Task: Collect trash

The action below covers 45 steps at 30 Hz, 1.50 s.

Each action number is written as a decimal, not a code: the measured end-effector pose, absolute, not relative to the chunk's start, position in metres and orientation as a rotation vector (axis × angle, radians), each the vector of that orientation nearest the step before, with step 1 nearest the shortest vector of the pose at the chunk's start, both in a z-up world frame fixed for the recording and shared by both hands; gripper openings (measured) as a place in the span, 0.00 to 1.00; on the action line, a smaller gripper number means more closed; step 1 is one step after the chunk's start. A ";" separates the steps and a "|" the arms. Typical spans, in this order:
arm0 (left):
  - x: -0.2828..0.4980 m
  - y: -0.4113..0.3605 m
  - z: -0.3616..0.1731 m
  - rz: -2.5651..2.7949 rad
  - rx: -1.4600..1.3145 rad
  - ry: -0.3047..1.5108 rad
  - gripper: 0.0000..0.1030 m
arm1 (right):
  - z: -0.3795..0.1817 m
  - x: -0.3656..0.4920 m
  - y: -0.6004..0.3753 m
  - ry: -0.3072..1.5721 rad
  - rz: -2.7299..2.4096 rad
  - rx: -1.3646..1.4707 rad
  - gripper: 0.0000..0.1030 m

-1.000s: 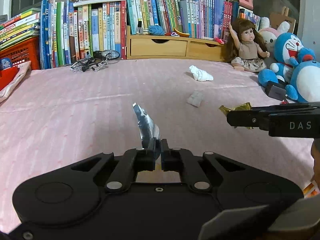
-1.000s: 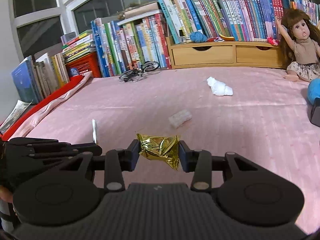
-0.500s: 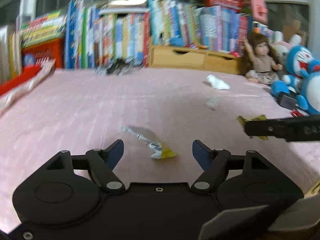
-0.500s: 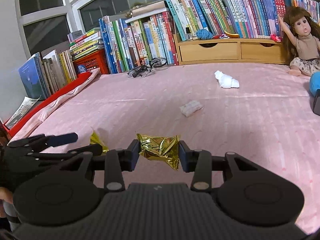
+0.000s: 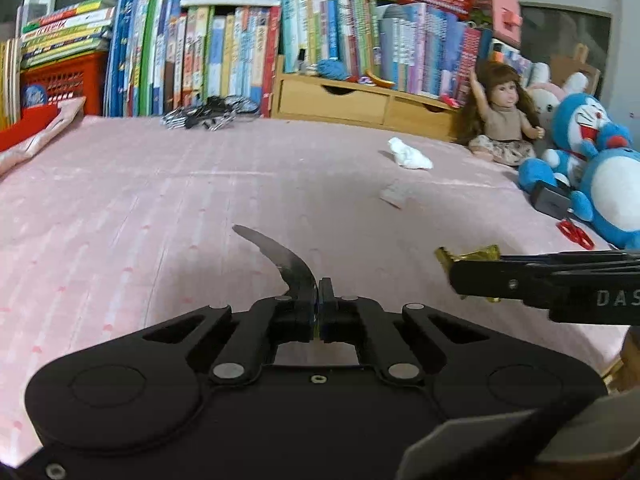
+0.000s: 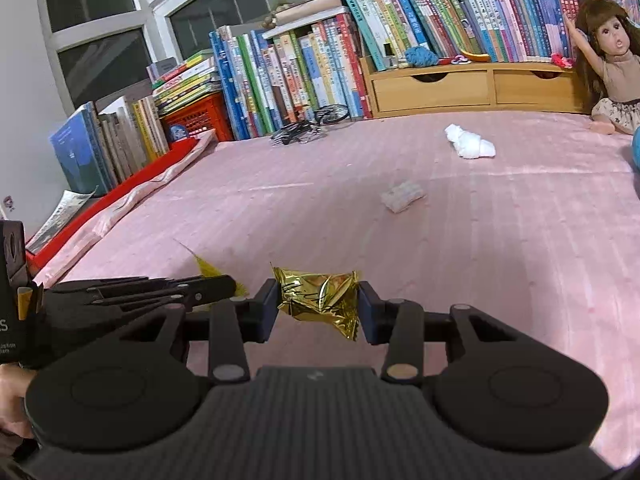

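Nearest you, your left gripper [image 5: 319, 292] has just been closing and its jaws now pinch a silver wrapper strip [image 5: 286, 258], which curls up and to the left above the pink bedspread [image 5: 160, 208]. Your right gripper [image 6: 318, 304] is clamped on a crumpled gold foil wrapper [image 6: 320, 296], pads pressing it from both sides; in the left wrist view that wrapper pokes out past the dark fingers at the right.

Further out on the bedspread lie two more bits of trash, well apart from both grippers: a small pale wrapper [image 6: 402, 196] and, beyond it, a white crumpled tissue [image 6: 470, 142]. That makes four pieces in all, two held and two lying loose.

At the far edge, a wooden two-drawer organiser [image 6: 472, 86] has both drawers closed, with a blue yarn ball [image 6: 420, 56] on top. A red plastic crate [image 6: 196, 118] carries a stack of books on it. One doll [image 5: 500, 120] sits beside two blue plush toys [image 5: 580, 132] and one pink-eared rabbit plush [image 5: 544, 96].
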<state>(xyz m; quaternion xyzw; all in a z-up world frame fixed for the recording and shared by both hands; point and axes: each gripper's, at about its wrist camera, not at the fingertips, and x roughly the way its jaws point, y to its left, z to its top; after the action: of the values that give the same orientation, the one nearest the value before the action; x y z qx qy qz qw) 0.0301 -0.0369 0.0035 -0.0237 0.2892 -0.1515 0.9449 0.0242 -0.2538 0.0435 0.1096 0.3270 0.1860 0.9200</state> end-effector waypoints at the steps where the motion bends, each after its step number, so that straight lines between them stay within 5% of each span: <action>1: 0.026 -0.037 0.006 -0.316 -0.044 0.585 0.02 | 0.044 0.021 -0.253 0.670 0.388 0.228 0.45; 14: -0.031 -0.026 0.017 -0.355 0.003 0.551 0.02 | 0.048 -0.023 -0.243 0.661 0.426 0.199 0.45; 16: -0.036 -0.025 0.018 -0.333 0.017 0.511 0.09 | 0.049 -0.025 -0.242 0.658 0.417 0.186 0.46; 17: -0.038 -0.025 0.018 -0.319 0.016 0.487 0.24 | 0.049 -0.025 -0.241 0.657 0.415 0.184 0.46; 18: -0.038 -0.023 0.019 -0.307 0.015 0.474 0.54 | 0.050 -0.025 -0.242 0.656 0.411 0.184 0.46; 20: -0.031 -0.024 0.018 -0.277 0.020 0.450 0.80 | 0.050 -0.025 -0.243 0.654 0.400 0.187 0.46; 25: 0.004 -0.032 0.008 -0.221 0.036 0.493 0.84 | 0.049 -0.023 -0.246 0.657 0.385 0.190 0.46; 31: 0.044 -0.032 -0.006 -0.180 -0.107 0.570 0.83 | 0.048 -0.018 -0.249 0.650 0.370 0.182 0.46; 34: 0.050 -0.035 -0.009 -0.203 -0.110 0.564 0.62 | 0.046 -0.013 -0.250 0.649 0.368 0.183 0.46; 36: 0.051 -0.040 -0.010 -0.202 -0.075 0.555 0.39 | 0.044 -0.010 -0.251 0.649 0.368 0.187 0.46; 39: 0.050 -0.046 -0.013 -0.215 -0.039 0.545 0.22 | 0.041 -0.006 -0.252 0.651 0.371 0.198 0.46; 45: 0.045 -0.046 -0.014 -0.256 -0.056 0.552 0.10 | 0.036 -0.001 -0.253 0.656 0.374 0.211 0.46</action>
<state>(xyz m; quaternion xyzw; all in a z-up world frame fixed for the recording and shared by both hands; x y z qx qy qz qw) 0.0446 -0.0458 -0.0136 -0.0273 0.2716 -0.1262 0.9537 -0.0015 -0.2532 0.0359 0.1029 0.3199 0.1821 0.9241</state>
